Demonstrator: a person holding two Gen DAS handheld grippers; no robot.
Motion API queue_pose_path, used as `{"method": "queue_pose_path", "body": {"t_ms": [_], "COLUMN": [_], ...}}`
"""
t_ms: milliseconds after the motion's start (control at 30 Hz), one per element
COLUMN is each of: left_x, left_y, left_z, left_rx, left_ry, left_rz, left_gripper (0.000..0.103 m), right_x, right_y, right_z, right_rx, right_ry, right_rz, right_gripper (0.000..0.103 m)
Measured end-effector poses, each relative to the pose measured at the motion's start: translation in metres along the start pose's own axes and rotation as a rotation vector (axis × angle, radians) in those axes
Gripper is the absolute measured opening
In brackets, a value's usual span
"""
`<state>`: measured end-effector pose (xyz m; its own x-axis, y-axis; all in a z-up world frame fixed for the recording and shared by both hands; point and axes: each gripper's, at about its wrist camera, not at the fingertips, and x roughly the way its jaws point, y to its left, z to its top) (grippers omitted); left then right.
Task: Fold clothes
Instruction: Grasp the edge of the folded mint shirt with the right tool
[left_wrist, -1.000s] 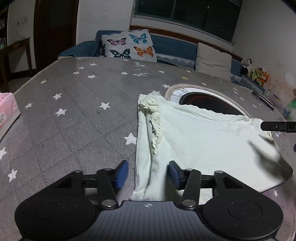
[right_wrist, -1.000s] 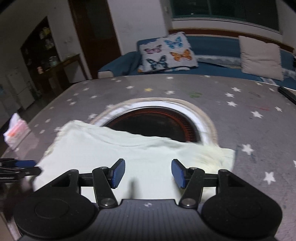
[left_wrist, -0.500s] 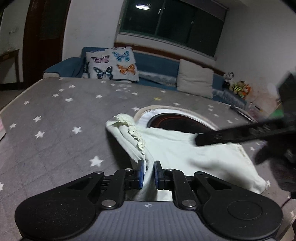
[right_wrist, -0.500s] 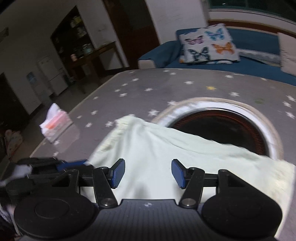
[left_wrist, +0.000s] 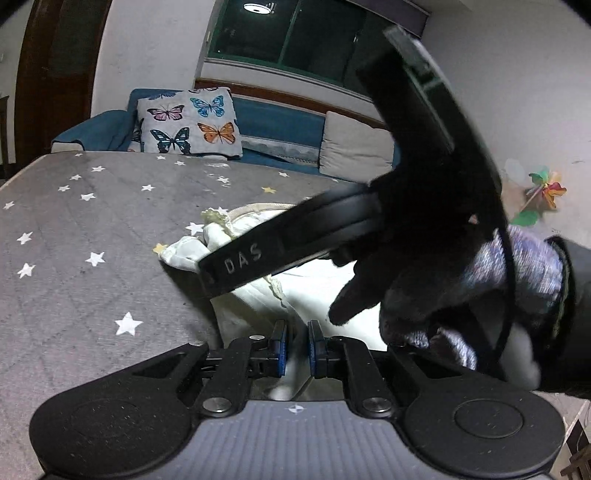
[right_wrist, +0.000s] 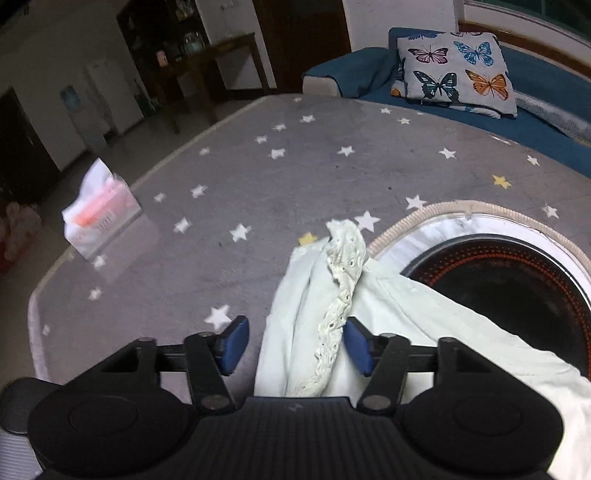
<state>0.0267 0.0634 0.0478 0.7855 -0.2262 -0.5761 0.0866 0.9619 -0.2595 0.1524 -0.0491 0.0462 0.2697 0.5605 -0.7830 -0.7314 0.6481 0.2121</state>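
Pale garment (right_wrist: 306, 295) bunched on the starred table cover (right_wrist: 221, 177), pinched at its near edge by the left gripper (left_wrist: 296, 349).

The garment is laid on the grey cover, partly over the round dark opening (right_wrist: 517, 280) in the table, with its lace trim (right_wrist: 343, 288) gathered into a raised ridge. A fold of the cloth is clamped between the nearly closed blue pads (left_wrist: 281, 347) of the left gripper. The right gripper (right_wrist: 295, 343) is set astride the lace ridge; its jaws have just been closing, the cloth lies between them, and a gap is seen beside the left pad. In the left wrist view the right gripper is seen from the side, carried by a gloved hand (left_wrist: 424, 266). A tissue pack (right_wrist: 99, 210) is seen near the far table edge, and a butterfly cushion (right_wrist: 454, 74) on the blue sofa (right_wrist: 347, 74) beyond.
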Motion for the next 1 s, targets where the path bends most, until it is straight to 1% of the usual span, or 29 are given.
{"method": "queue_pose_path", "body": {"t_ms": [33, 67, 133, 200, 267, 333, 367, 400, 433, 500, 533, 600, 667, 833, 933, 1000], "left_x": [-0.001, -0.002, -0.005, -0.008, -0.013, -0.018, -0.020, -0.022, -0.024, -0.025, -0.025, -0.022, -0.019, -0.004, 0.006, 0.011], "left_y": [-0.001, -0.001, -0.003, -0.007, -0.012, -0.018, -0.021, -0.023, -0.027, -0.035, -0.039, -0.048, -0.057, -0.074, -0.085, -0.090], "left_z": [0.000, -0.001, -0.002, -0.003, -0.003, -0.003, -0.004, -0.003, -0.003, -0.002, -0.002, -0.002, -0.003, -0.006, -0.006, -0.006], "left_rx": [0.001, 0.002, 0.004, 0.010, 0.023, 0.037, 0.044, 0.051, 0.062, 0.081, 0.089, 0.109, 0.129, 0.158, 0.179, 0.190], "left_ry": [-0.001, -0.002, -0.004, -0.011, -0.024, -0.037, -0.044, -0.052, -0.060, -0.071, -0.074, -0.074, -0.068, -0.026, -0.001, 0.011], "left_rz": [-0.007, -0.016, -0.033, -0.041, -0.052, -0.063, -0.069, -0.073, -0.076, -0.088, -0.094, -0.098, -0.100, -0.095, -0.088, -0.085], "left_gripper": [0.014, 0.016, 0.024, 0.052, 0.057, 0.065, 0.075, 0.082, 0.084, 0.092, 0.093, 0.100, 0.103, 0.103, 0.103, 0.103], "right_x": [0.000, -0.001, -0.008, -0.017, -0.026, -0.041, -0.049, -0.058, -0.066, -0.084, -0.092, -0.109, -0.125, -0.148, -0.149, -0.149], "right_y": [-0.002, -0.005, -0.012, -0.020, -0.029, -0.040, -0.047, -0.055, -0.063, -0.080, -0.089, -0.109, -0.127, -0.167, -0.184, -0.192], "right_z": [-0.003, -0.005, -0.010, -0.014, -0.019, -0.025, -0.029, -0.033, -0.038, -0.048, -0.054, -0.065, -0.078, -0.112, -0.128, -0.134], "right_rx": [0.014, 0.029, 0.057, 0.089, 0.120, 0.152, 0.173, 0.193, 0.215, 0.261, 0.285, 0.333, 0.366, 0.437, 0.476, 0.496], "right_ry": [-0.006, -0.011, -0.034, -0.062, -0.089, -0.116, -0.129, -0.143, -0.155, -0.178, -0.187, -0.207, -0.219, -0.226, -0.221, -0.221], "right_rz": [-0.008, -0.010, -0.002, 0.008, 0.018, 0.033, 0.043, 0.046, 0.045, 0.038, 0.033, 0.023, -0.004, -0.054, -0.057, -0.041], "right_gripper": [0.027, 0.020, 0.016, 0.015, 0.015, 0.015, 0.015, 0.015, 0.014, 0.014, 0.014, 0.014, 0.014, 0.014, 0.013, 0.013]}}
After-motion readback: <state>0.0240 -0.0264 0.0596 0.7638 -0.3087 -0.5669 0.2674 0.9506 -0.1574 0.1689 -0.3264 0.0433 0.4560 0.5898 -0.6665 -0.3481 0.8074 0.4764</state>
